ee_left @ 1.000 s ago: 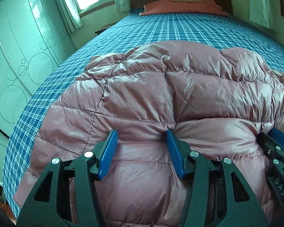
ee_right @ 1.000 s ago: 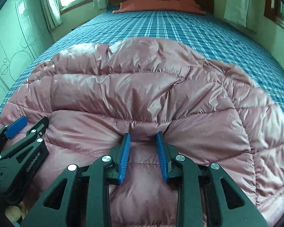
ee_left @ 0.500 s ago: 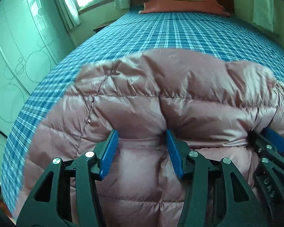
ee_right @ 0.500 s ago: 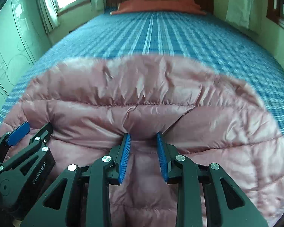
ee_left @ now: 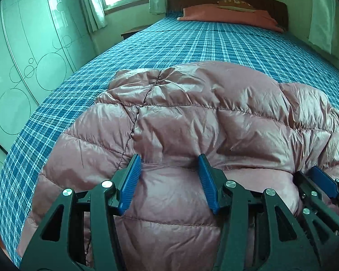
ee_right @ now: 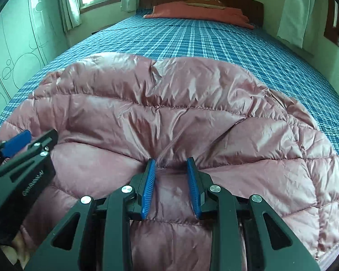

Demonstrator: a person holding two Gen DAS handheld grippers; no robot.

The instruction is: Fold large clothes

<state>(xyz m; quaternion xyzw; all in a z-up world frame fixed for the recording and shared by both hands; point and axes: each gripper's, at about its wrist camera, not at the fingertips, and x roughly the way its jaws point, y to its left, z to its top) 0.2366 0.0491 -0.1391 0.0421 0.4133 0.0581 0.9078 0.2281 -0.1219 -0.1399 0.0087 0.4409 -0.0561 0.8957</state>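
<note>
Left wrist view: the left gripper (ee_left: 168,181) clamps a thick bulge of the pink down jacket (ee_left: 214,117), which now lies closer on the checked bed (ee_left: 192,43) than a second ago; probably the fold is being dragged back. Right wrist view: the right gripper (ee_right: 171,186) pinches a narrower pleat, and only here the jacket's rounded right edge shows.

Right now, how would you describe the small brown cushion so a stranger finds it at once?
Look along the blue plaid bed to the dark wooden headboard. A long orange-red pillow lies there, and the brown cushion rests on top of it. It alone is brown and carries pale lettering.
</note>
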